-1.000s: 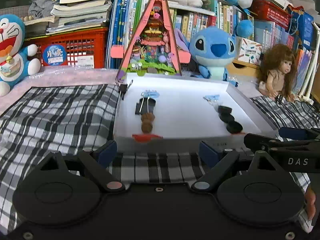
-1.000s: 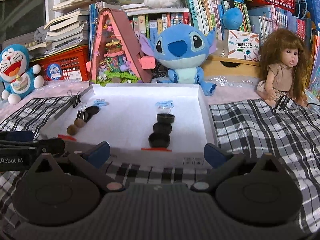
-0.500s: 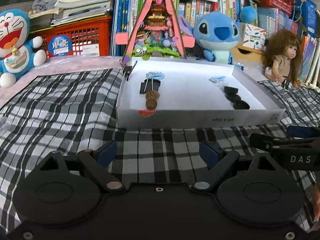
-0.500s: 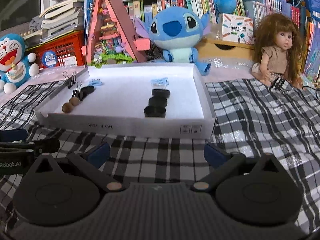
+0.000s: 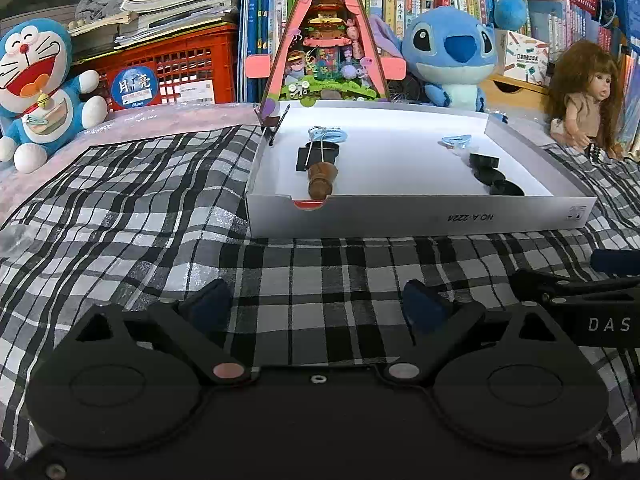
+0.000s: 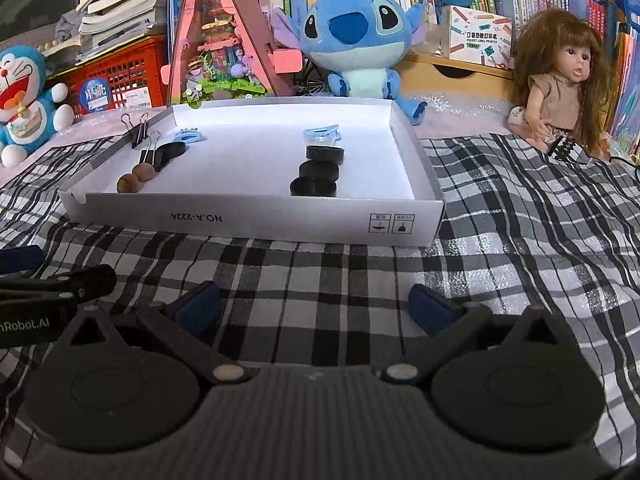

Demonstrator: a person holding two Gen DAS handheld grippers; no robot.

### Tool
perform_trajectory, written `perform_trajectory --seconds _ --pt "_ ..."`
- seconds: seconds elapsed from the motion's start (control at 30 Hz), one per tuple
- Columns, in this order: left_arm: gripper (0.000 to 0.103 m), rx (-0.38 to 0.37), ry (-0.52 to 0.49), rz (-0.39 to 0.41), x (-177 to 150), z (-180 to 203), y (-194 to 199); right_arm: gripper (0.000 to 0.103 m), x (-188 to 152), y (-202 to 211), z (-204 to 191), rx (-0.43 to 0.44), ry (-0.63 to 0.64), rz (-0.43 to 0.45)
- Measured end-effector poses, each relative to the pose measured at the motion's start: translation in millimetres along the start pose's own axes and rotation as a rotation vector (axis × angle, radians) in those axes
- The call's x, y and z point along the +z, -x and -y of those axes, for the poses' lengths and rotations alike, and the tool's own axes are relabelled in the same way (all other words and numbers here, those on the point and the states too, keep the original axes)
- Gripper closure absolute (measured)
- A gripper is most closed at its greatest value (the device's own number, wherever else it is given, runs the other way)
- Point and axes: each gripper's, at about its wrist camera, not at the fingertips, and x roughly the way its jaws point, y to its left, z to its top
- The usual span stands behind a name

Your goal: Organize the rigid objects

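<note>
A shallow white box (image 5: 400,216) (image 6: 256,220) lies on the checked cloth ahead of both grippers. Inside it, on the left, a row runs front to back: two brown nuts (image 6: 136,178) (image 5: 322,184), a black binder clip (image 6: 150,154) and a light blue clip (image 6: 188,136). On the right stand three black caps (image 6: 316,172) (image 5: 494,178) with a blue clip (image 6: 322,134) behind them. My left gripper (image 5: 316,300) hovers over the cloth short of the box, its jaws opening with nothing between them. My right gripper (image 6: 316,302) stands open and empty beside it.
A second binder clip (image 6: 136,128) grips the box's left wall. Behind the box stand a pink triangular toy house (image 5: 328,36), a blue plush (image 6: 356,40), a Doraemon plush (image 5: 36,88), a doll (image 6: 560,84), a red crate (image 5: 168,68) and bookshelves.
Both grippers have drawn back from the box and sunk toward the cloth, so the box now sits farther off. The left fingers stand slightly wider apart.
</note>
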Motion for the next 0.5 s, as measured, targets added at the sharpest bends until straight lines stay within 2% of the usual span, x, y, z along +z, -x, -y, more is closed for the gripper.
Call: perform_trajectory --seconds 0.23,0.5 --pt "0.001 0.015 0.015 -0.012 0.4 -3.1 -3.1 0.000 -0.4 -1.3 -0.8 -0.002 0.003 -0.001" --pt "0.001 0.018 0.016 -0.013 0.0 -3.2 -3.0 0.000 -0.6 -1.8 -0.1 0.001 -0.001 -0.001"
